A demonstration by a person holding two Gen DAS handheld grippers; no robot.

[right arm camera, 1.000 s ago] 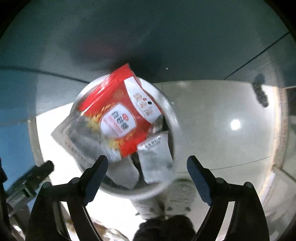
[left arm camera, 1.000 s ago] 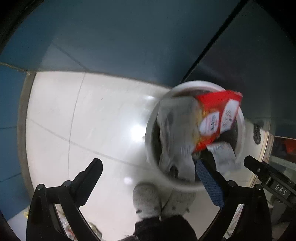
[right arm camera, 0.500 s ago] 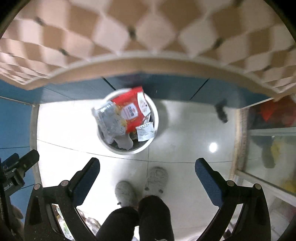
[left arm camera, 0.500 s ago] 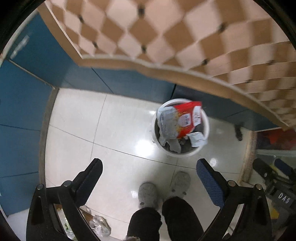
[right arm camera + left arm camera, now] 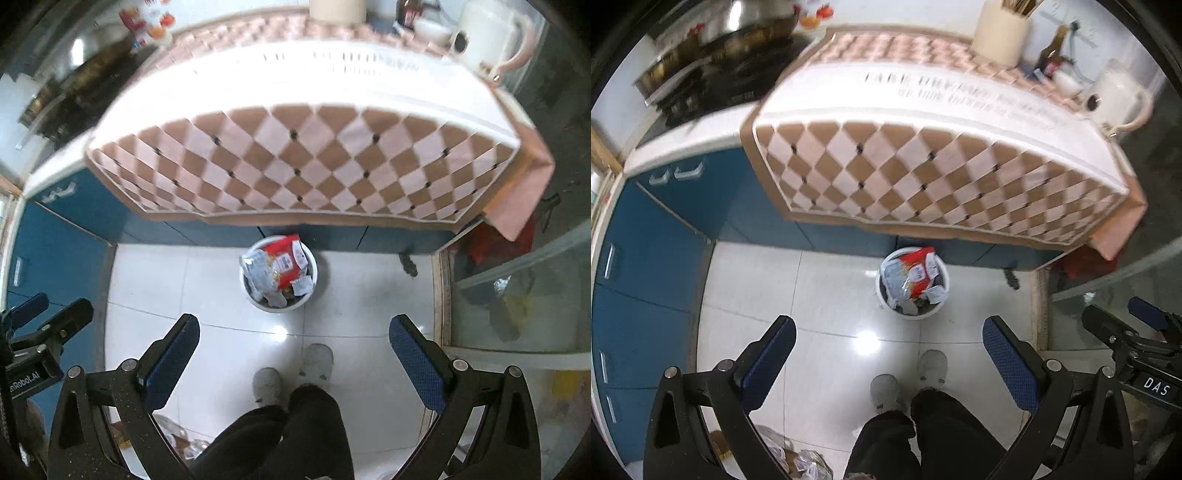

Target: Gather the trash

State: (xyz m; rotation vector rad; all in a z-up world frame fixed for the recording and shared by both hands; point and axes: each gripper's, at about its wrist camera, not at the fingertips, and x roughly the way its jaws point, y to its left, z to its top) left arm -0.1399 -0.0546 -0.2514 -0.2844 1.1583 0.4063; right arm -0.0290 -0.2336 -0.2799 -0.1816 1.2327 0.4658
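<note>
while both cameras look straight down from high above the floor, the left gripper hangs with its two blue-padded fingers spread wide and nothing between them, and the right gripper is spread just as wide, also holding nothing. the white bin stands on the pale tiled floor close against the blue cabinets, just below the hanging edge of the checked cloth. in the right view the bin sits above and between the two fingers. the trash lies inside the bin: a red snack bag leans across the top, a silvery crumpled bag lies against its left side, and a small white sachet rests at the lower right. the red snack bag pokes slightly over the far rim.

the person's two grey slippers stand on the tiles just short of the bin, with dark trouser legs below them. on the counter under the cloth stand a cream utensil pot, a dark bottle and a white kettle; a black stove sits to the left. some crumpled wrappers lie on the floor by the left finger, partly hidden. at the right edge of the left view, part of the other gripper shows.
</note>
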